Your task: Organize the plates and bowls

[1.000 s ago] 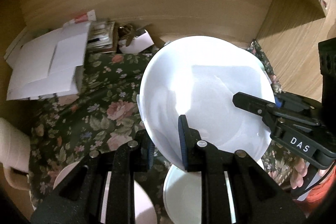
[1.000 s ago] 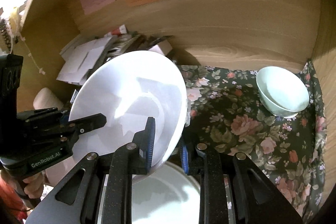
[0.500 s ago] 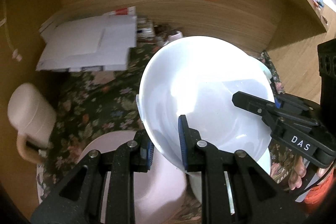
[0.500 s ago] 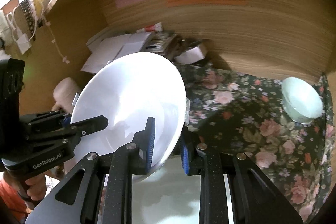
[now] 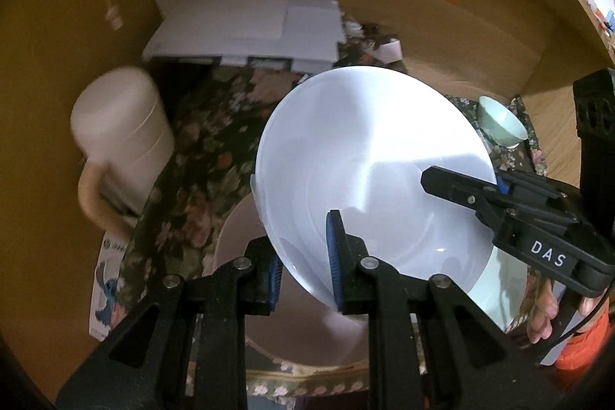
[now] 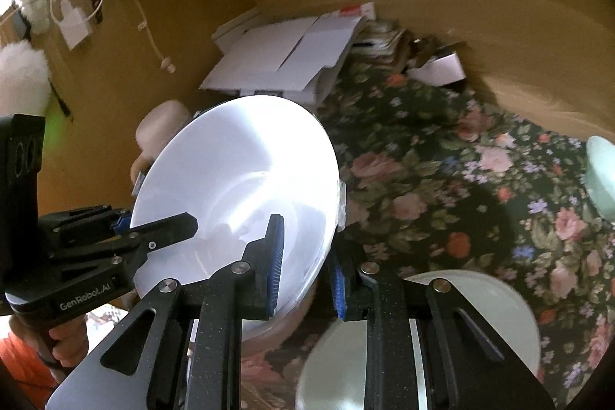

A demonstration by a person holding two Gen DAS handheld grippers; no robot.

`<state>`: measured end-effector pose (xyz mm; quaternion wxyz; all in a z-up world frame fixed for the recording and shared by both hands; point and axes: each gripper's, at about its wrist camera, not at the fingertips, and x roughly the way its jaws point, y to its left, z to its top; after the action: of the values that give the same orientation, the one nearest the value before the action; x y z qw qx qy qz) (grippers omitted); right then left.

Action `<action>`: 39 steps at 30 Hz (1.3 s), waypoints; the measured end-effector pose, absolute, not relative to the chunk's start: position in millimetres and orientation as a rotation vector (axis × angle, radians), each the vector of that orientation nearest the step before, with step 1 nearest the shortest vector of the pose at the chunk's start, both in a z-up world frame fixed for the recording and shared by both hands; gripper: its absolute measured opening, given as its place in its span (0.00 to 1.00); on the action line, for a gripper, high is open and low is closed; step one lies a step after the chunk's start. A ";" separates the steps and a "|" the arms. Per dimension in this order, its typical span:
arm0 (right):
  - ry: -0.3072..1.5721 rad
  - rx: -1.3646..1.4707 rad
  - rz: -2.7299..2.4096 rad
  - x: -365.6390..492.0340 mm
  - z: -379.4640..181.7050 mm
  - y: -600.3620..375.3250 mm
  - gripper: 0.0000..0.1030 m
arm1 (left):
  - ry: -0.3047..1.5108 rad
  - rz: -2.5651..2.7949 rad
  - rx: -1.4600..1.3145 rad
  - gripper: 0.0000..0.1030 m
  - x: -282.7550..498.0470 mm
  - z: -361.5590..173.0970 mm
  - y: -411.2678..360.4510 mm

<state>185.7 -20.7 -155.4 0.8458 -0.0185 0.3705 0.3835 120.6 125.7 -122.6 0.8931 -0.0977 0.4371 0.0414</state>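
Observation:
A large white plate (image 5: 369, 164) is held in the air, tilted, by both grippers. My left gripper (image 5: 303, 264) is shut on its near left rim. My right gripper (image 6: 305, 268) is shut on its right rim; the plate also shows in the right wrist view (image 6: 238, 187). Below it on the floral cloth lie a pink plate (image 5: 307, 325) and a pale green plate (image 6: 480, 310). A small pale green bowl (image 5: 499, 122) stands far right, also at the right edge of the right wrist view (image 6: 601, 175).
A cream mug (image 5: 123, 141) stands at the left on the floral cloth (image 6: 442, 187). A pile of white papers (image 5: 250, 25) and clutter lies at the back against the wooden wall. A cartoon card (image 5: 109, 291) lies at the cloth's left edge.
Both grippers have carried the white plate to the left and up. It now hangs over the pink plate, away from the pale green plate. The mug and papers have come further into view.

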 end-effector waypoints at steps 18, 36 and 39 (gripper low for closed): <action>0.878 -0.047 0.834 172.0 -193.2 0.9 0.19 | 0.963 0.101 -0.264 0.20 88.1 -161.1 146.6; 0.860 -0.114 0.822 168.5 -187.7 2.1 0.22 | 0.981 0.123 -0.268 0.19 94.4 -172.3 153.4; 0.867 -0.100 0.828 169.9 -187.8 0.6 0.22 | 0.991 0.128 -0.248 0.20 99.0 -172.6 151.2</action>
<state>169.9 0.6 -187.8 0.8245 -0.0469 0.4077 0.3896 99.0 151.2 -172.6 0.8703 -0.1187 0.4741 0.0612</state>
